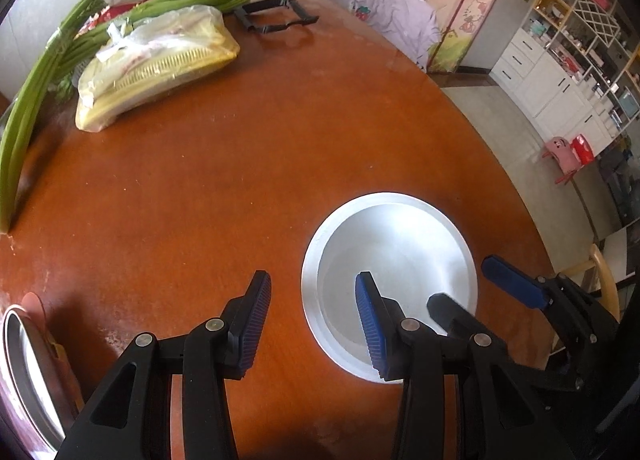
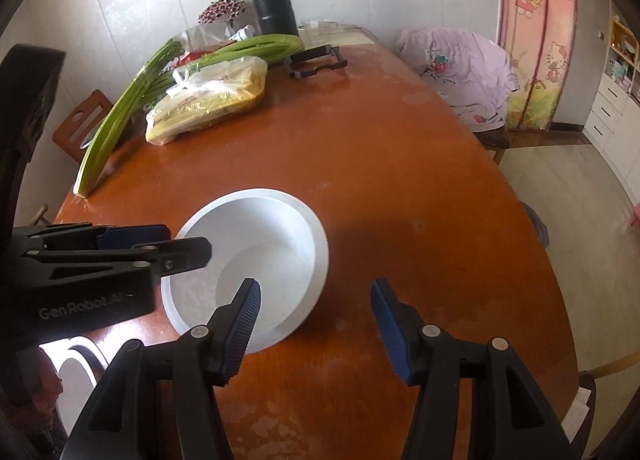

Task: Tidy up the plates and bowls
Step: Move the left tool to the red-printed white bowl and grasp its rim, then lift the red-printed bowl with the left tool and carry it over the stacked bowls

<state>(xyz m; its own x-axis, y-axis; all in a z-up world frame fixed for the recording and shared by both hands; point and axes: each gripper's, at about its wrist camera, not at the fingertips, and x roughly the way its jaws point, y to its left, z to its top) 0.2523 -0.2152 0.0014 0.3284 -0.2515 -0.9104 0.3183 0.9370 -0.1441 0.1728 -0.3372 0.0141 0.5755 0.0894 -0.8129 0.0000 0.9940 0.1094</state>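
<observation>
A white bowl (image 1: pixel 400 256) sits on the brown round table (image 1: pixel 224 164), near its front right edge; it also shows in the right wrist view (image 2: pixel 272 236). My left gripper (image 1: pixel 314 320) is open and empty, its right finger over the bowl's near rim, its left finger over bare table. My right gripper (image 2: pixel 316 324) is open and empty, its left finger over the bowl's near rim; in the left wrist view it (image 1: pixel 472 284) reaches in from the right over the bowl. A metal plate (image 1: pixel 24 376) lies at the far left edge, partly cut off.
A bagged yellow basket (image 1: pixel 160 64), green celery stalks (image 1: pixel 36 100), a black flask (image 2: pixel 274 0) and a black folding frame (image 1: pixel 276 14) lie at the table's back. A chair with a lilac garment (image 2: pixel 468 72) stands at the right. Cabinets (image 1: pixel 560 72) line the far wall.
</observation>
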